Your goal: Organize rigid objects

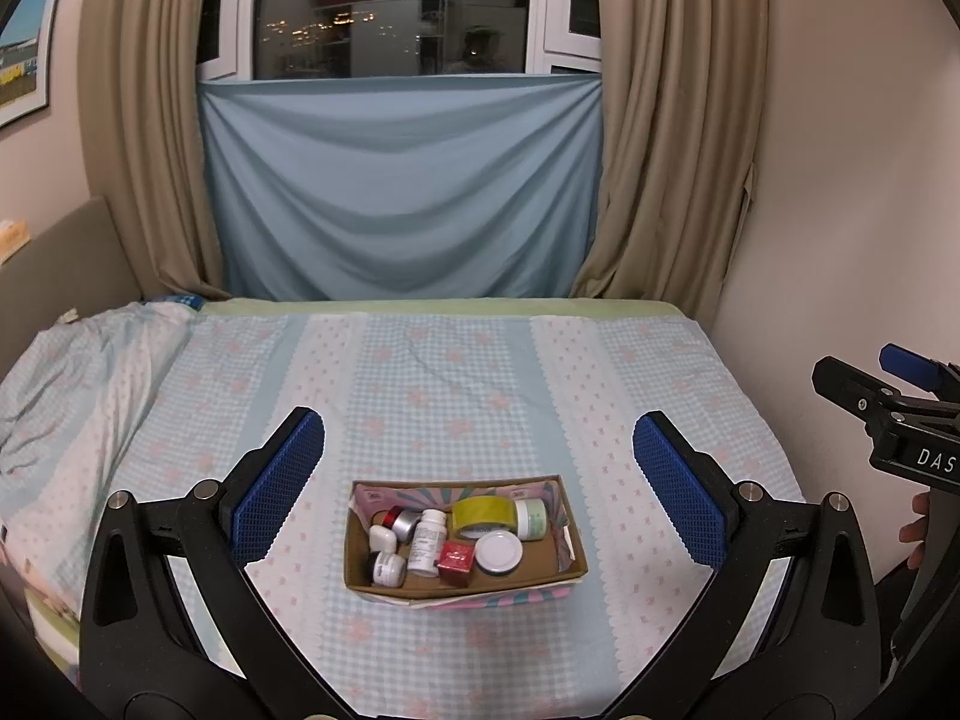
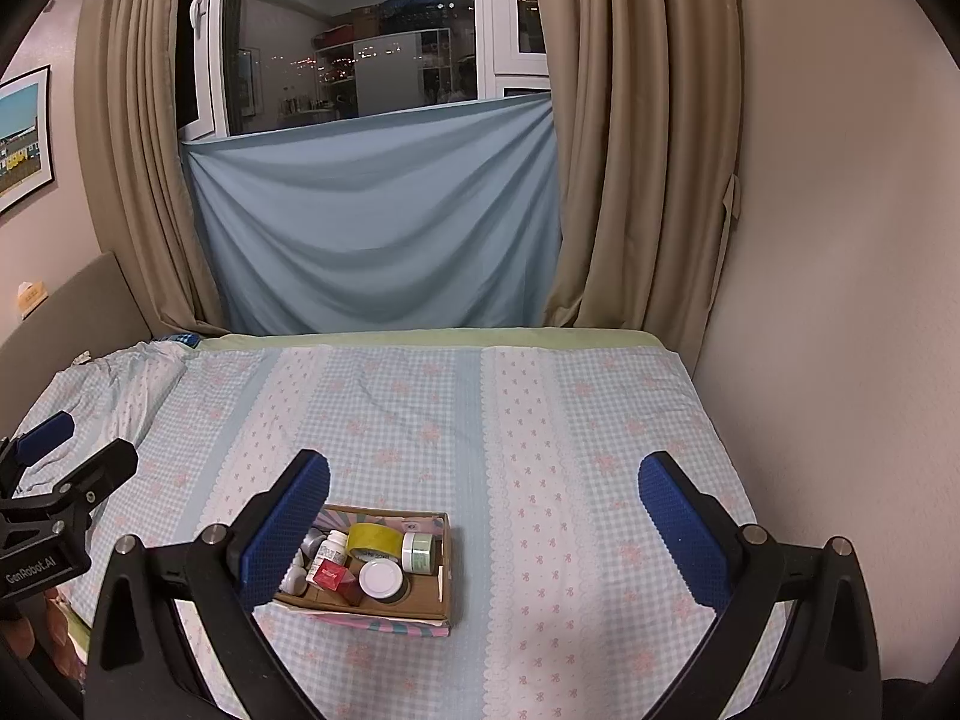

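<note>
Cardboard box (image 1: 462,585) of small rigid items sat on bed (image 1: 420,384), long axis left-right.
Left claw (image 1: 479,483): released, empty, box centred directly ahead, nearer.
Right claw (image 2: 484,531): released, empty, box (image 2: 384,615) off to its left.

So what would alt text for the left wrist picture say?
An open cardboard box of small jars, a white bottle and yellow tape roll sits on a checked bedspread, framed by the open left hand-held gripper. The right hand-held gripper shows at the right edge.
</note>
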`<state>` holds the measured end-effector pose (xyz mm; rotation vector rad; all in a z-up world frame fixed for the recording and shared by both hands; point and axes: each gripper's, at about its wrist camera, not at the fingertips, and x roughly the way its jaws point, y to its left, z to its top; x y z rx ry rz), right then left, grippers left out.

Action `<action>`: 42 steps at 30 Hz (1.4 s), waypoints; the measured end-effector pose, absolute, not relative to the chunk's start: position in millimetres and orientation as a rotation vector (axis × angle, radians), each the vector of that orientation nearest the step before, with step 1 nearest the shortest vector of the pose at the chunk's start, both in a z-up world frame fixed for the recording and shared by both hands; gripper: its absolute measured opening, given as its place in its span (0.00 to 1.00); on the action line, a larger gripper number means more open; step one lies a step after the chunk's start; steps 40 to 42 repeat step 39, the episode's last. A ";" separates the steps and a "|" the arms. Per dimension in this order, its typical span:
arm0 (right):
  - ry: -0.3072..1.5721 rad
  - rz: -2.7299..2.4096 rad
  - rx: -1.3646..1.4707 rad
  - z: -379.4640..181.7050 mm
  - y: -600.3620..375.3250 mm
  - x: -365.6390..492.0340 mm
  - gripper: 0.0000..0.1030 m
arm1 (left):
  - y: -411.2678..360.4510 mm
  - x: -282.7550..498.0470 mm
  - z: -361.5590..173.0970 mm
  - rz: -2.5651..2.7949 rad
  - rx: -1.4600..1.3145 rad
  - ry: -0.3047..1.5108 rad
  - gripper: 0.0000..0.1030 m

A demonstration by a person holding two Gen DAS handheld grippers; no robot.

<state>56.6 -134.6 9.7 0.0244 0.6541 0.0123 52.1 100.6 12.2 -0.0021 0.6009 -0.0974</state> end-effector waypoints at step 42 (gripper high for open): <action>0.655 0.002 0.025 6.3 -126.3 57.4 1.00 | 110.7 57.3 14.7 -0.063 0.053 0.533 1.00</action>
